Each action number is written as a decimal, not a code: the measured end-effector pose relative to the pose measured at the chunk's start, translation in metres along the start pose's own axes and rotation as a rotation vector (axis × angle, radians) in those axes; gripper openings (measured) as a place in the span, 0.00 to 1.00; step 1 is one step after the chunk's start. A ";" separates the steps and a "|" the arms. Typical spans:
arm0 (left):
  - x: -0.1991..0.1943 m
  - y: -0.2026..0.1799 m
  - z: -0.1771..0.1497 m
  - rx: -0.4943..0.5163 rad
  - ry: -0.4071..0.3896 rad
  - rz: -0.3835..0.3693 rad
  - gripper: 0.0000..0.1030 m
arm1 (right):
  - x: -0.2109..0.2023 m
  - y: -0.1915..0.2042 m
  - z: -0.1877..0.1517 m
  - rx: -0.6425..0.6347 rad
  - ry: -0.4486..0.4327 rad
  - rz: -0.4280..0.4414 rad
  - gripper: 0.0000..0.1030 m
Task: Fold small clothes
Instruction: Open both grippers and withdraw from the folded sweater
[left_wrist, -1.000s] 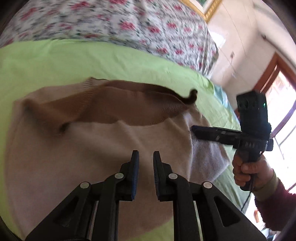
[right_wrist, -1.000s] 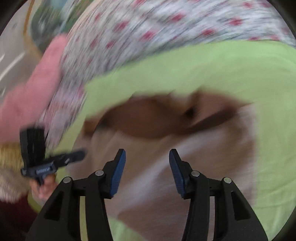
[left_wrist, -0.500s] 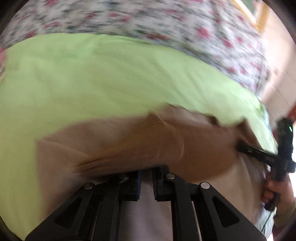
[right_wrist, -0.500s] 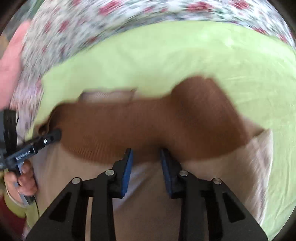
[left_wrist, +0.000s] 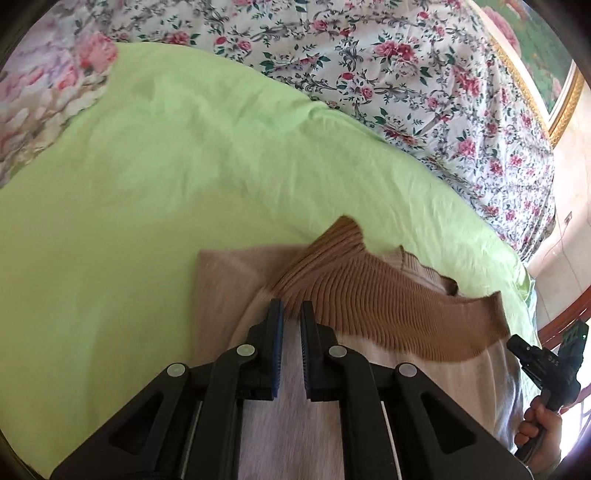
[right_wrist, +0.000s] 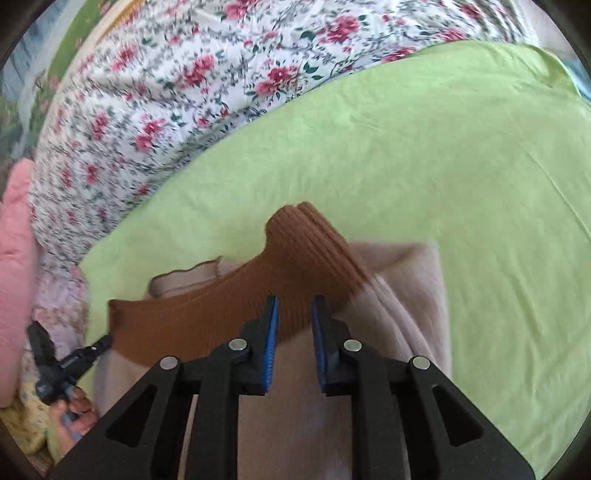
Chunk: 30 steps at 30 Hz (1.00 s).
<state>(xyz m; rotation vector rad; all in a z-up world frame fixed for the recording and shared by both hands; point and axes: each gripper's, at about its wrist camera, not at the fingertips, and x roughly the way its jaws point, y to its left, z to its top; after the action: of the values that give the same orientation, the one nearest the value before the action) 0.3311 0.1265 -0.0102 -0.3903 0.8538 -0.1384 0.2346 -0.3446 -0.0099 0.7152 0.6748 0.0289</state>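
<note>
Beige knit with a brown ribbed band: the small sweater (left_wrist: 388, 373) lies on the lime-green sheet (left_wrist: 184, 177), folded so that the ribbed hem (left_wrist: 388, 306) crosses its pale body just ahead of both your claws. Your left gripper (left_wrist: 291, 314) has its blue-padded fingers (left_wrist: 277, 350) drawn close, a narrow gap between them; the tips sit at the near edge of the ribbed band, and you cannot tell whether cloth is pinched. Your right gripper (right_wrist: 294, 308) stands with its fingers (right_wrist: 271, 347) somewhat wider apart, the band's edge lying between the tips, no clamp evident. Ahead of that claw and slightly left, a ribbed cuff (right_wrist: 306, 236) rises in a hump. Beyond the sheet, past both claws, runs a floral bedspread (right_wrist: 177, 85). Far right of your left claw, your other tool (left_wrist: 546, 365) appears in hand.
</note>
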 end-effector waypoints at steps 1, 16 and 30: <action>-0.007 0.001 -0.005 -0.004 -0.001 0.004 0.08 | -0.007 0.000 -0.006 -0.001 0.006 0.014 0.19; -0.120 0.014 -0.116 -0.097 0.005 -0.085 0.14 | -0.078 -0.025 -0.095 -0.030 0.071 -0.030 0.22; -0.147 0.019 -0.182 -0.195 0.053 -0.108 0.26 | -0.120 -0.008 -0.131 -0.002 0.038 0.016 0.43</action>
<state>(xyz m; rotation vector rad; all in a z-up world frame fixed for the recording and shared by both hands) 0.0974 0.1334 -0.0214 -0.6186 0.9015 -0.1665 0.0616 -0.3022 -0.0204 0.7194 0.7049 0.0581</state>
